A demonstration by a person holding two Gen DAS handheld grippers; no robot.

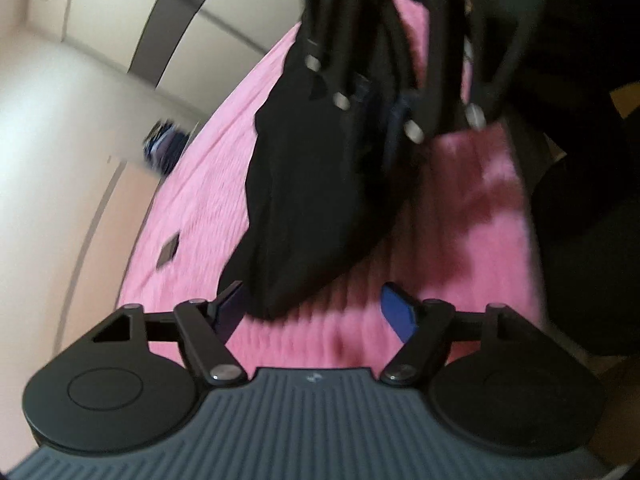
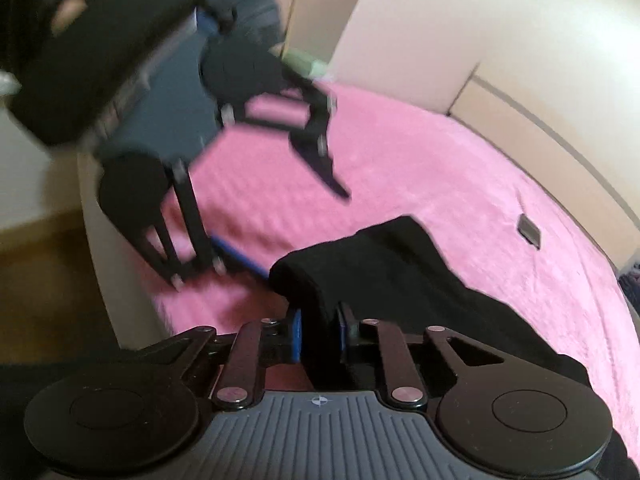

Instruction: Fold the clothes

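Two views. Left wrist: left tongs gape empty over the pink bed; black garment toward 12 o'clock; cream wall at 10.

Right wrist: right tongs pinch the garment; bed spreads toward 2 o'clock.

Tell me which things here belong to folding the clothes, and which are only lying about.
For the job:
- black garment
- right gripper, shut on a fold of it
- left gripper, open, holding nothing
- pink bedcover under the garment

Lying about:
- small dark flat object on the bedcover
- dark blue bundle beyond the bed's edge, too blurred to identify
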